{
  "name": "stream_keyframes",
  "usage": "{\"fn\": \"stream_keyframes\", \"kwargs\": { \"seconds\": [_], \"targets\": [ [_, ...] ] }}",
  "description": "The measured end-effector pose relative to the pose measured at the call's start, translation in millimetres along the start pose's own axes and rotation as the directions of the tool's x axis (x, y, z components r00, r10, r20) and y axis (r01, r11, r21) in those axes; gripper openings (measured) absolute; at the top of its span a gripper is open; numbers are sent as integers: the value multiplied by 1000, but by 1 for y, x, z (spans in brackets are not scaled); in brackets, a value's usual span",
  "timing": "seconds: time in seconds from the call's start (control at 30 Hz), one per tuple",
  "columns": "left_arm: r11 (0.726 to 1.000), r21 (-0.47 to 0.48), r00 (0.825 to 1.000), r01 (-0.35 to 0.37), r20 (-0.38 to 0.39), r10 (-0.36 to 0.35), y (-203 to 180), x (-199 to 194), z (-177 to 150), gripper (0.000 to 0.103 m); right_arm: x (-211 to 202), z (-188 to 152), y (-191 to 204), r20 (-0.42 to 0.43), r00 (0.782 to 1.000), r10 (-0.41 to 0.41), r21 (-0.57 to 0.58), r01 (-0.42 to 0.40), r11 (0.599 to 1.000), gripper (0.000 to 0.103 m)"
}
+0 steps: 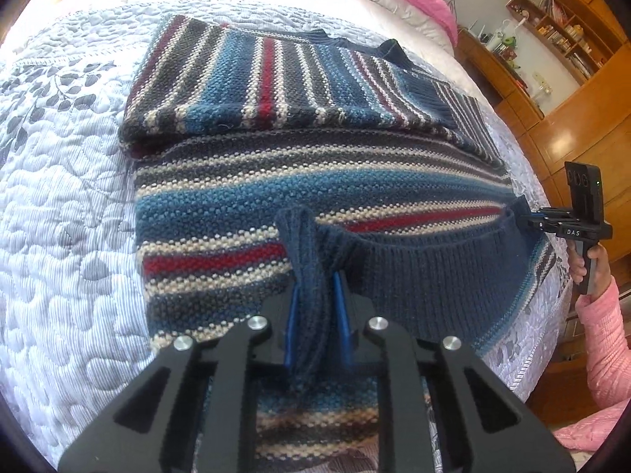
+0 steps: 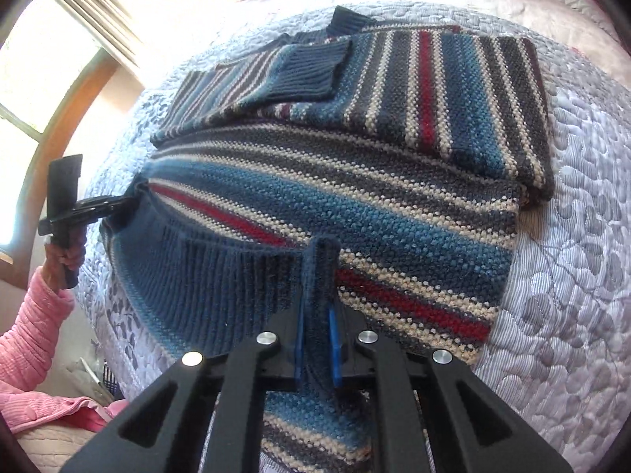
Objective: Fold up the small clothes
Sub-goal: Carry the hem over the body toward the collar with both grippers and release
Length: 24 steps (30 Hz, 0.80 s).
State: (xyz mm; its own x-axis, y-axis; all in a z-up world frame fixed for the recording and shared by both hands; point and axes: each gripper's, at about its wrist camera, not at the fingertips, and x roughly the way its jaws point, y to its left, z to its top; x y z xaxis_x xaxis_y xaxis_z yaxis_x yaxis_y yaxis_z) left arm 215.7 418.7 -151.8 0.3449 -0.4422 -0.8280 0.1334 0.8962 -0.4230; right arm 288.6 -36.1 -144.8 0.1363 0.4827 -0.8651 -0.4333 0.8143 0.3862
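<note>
The pale quilted bed [image 1: 59, 205] carries the striped knitted sweater [image 1: 299, 193], spread across the centre of both frames with its sleeves already folded over the upper part. Its navy ribbed hem [image 1: 426, 272] runs crosswise along the near edge, lower centre. The left tool [image 1: 315, 315] and right tool [image 2: 315, 335] each pinch a bunch of that hem, one at each end, equally near, held low and pointing toward the collar.

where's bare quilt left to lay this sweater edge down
Bare quilt lies left of the sweater in the left wrist view, and beyond its collar. Middle is crowded: both the left tool and right tool grip the hem.
</note>
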Motion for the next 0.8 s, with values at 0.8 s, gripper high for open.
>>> {"fn": "stream_keyframes", "kwargs": {
  "seconds": [0.8],
  "targets": [
    [996,-75,950,-38,305,59,1,-69,118,9,-88,117,-18,251,968,-26,99,1,995,9]
  ]
}}
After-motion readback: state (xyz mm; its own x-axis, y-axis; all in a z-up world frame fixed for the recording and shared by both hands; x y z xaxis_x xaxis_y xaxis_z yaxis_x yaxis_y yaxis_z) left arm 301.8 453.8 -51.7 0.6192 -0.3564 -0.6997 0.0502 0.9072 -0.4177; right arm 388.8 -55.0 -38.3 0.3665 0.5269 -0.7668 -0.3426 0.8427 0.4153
